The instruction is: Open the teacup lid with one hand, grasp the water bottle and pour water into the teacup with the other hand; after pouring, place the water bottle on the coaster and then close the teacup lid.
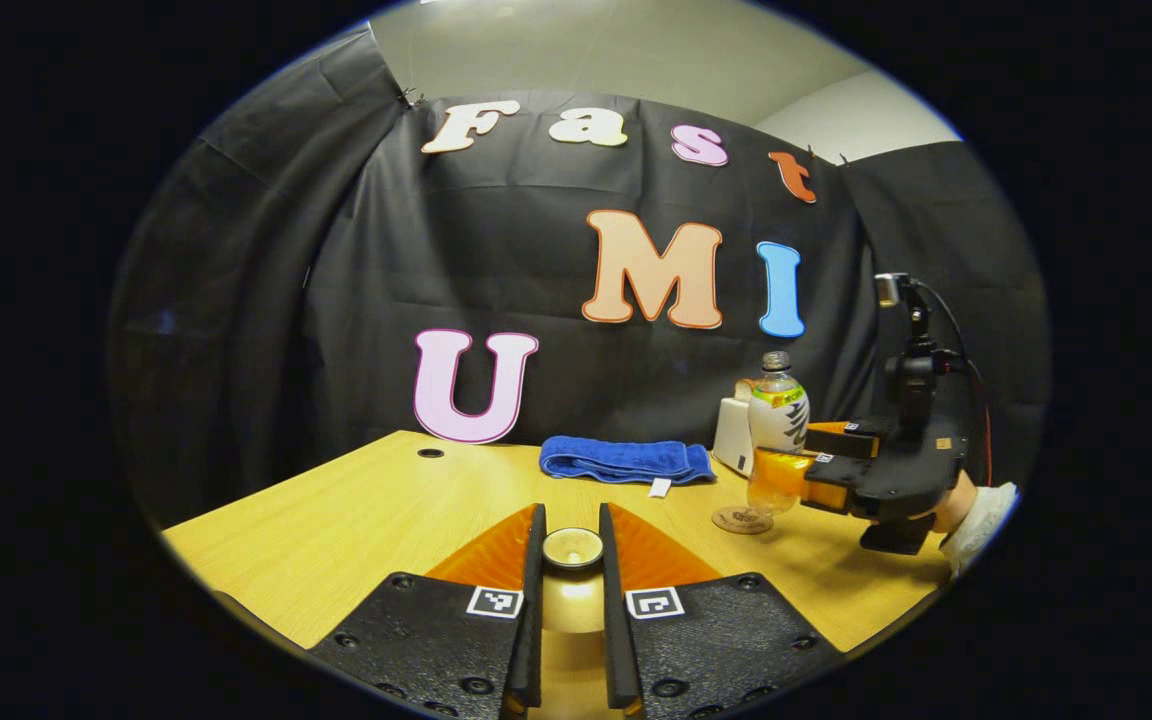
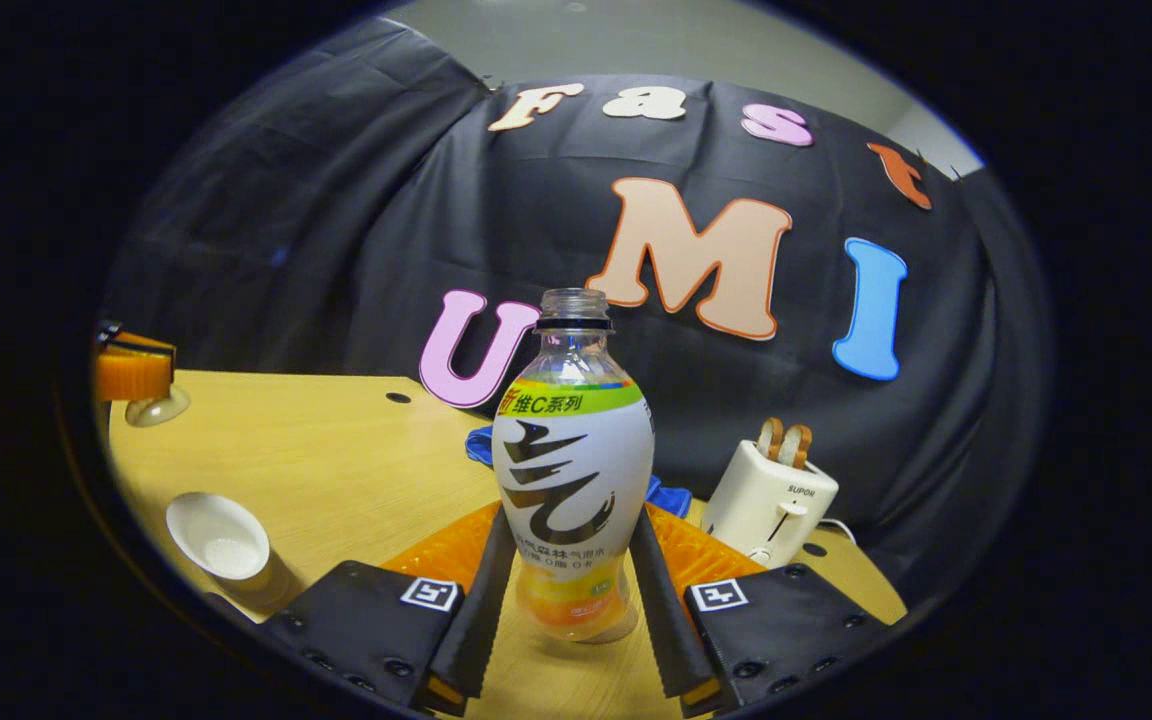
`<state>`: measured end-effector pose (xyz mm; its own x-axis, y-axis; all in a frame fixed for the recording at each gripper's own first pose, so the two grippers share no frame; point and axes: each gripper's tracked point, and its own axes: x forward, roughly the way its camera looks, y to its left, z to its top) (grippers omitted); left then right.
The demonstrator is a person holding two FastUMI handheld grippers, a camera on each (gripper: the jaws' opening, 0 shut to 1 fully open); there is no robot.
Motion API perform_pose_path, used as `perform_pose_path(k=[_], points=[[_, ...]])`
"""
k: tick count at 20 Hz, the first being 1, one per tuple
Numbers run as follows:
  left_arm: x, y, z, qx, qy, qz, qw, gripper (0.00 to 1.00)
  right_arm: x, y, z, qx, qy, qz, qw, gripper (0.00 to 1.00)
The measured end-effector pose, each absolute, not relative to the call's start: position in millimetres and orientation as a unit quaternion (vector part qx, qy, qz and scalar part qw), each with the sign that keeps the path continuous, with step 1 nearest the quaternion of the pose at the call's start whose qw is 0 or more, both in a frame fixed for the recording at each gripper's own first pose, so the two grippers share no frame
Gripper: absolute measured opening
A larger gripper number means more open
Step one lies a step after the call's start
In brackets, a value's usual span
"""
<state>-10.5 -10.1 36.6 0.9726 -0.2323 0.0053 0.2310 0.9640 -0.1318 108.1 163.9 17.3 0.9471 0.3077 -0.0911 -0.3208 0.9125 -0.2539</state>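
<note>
The lid (image 1: 573, 548) is clamped in the left tongs (image 1: 573, 590) above the bench (image 1: 356, 520). The bottle (image 2: 573, 480) is clamped upright in the right tongs (image 2: 573, 600), over the coaster (image 1: 742, 519). The open cup (image 2: 219, 538) is seen left of the bottle.

You have a pale yellow wood-grain table (image 2: 336, 460) under everything. The water bottle (image 2: 573, 470) is clear at the neck, with a white label carrying bold black brush strokes, a green and yellow band at its top, and orange liquid at the base. The teacup (image 2: 219, 545) is white inside and out. The lid (image 1: 572, 548) you hold has a cream knob with a glossy golden-tan sheen. The folded towel (image 1: 626, 460) is deep blue with a small white tag. The toaster (image 2: 771, 500) is cream, with brown toast. The coaster (image 1: 742, 520) is tan with a darker printed pattern.
</note>
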Motion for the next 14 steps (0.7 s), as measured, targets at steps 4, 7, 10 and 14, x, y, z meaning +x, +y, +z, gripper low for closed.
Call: perform_pose_path(k=[4,7,10,14], points=[[-8.9,-13.2,34.5,-0.065,0.008,-0.121,0.990,0.23,138.5,148.3,3.3,-0.078,0.047,0.133,0.987,0.68],[-8.8,-16.8,30.9,-0.067,0.013,-0.126,0.990,0.23,155.8,143.4,-10.0,-0.040,0.064,0.124,0.989,0.68],[-8.8,-19.1,29.0,-0.069,0.017,-0.129,0.989,0.23,166.3,137.0,-16.3,-0.038,0.065,0.111,0.991,0.69],[-7.6,-21.6,29.1,-0.067,0.017,-0.131,0.989,0.23,171.8,138.7,-20.8,-0.021,0.065,0.115,0.991,0.69]])
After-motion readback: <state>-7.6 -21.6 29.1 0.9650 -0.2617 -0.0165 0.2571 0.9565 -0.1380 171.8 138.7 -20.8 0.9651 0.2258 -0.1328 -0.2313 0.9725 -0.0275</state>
